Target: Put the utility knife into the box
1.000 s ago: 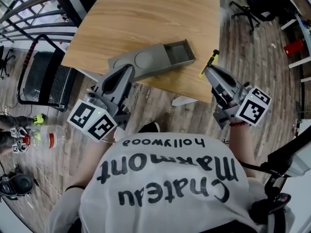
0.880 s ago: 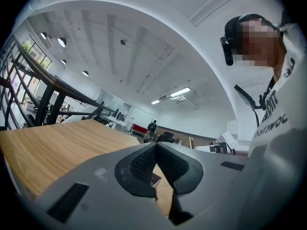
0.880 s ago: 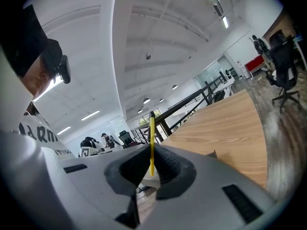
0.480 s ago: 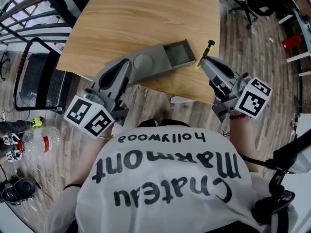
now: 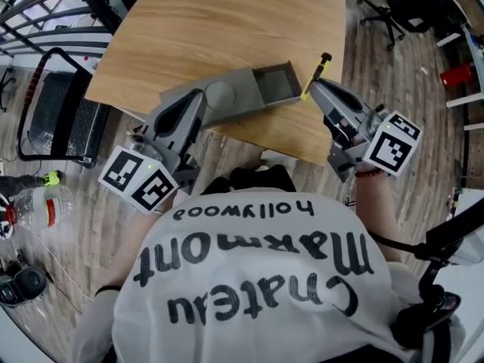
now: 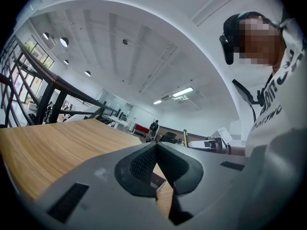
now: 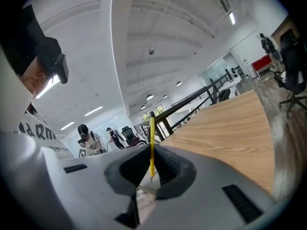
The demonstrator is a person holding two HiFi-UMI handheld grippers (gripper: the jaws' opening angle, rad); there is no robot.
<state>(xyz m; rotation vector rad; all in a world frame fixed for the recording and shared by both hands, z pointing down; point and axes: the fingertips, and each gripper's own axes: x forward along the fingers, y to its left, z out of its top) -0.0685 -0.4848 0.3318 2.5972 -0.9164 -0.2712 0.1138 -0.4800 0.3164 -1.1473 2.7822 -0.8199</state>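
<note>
**Right gripper** [image 5: 311,89]: The jaws are closed on the utility knife [image 5: 316,74]. In the right gripper view the slim yellow body is pinched between the ribbed pads, and most of its length stands out beyond the tips.

**Utility knife, axis:** It is carried in line with the jaws. It points away from the person and slightly to the right, with the black end farthest out. It is held near the front edge of the table [image 5: 227,21] and is not yet in the box.

**Box** [image 5: 219,97]: Grey, laid on the wooden table. Its open tray [image 5: 277,82] is at the end toward the right gripper. The tray lies just beside the knife, on the person's left of it, and the two are apart. The box's long axis runs across the person, so the knife is set roughly crosswise to it.

**Left gripper** [image 5: 198,103]: The jaws are pressed together with nothing between them. It is placed at the closed end of the box. Whether it touches the box cannot be told.

**Judgement:** The right gripper is the nearer to the tray. A short carry to the left is called for. The knife would probably need turning toward the box's length, since the fit looks close.
</note>
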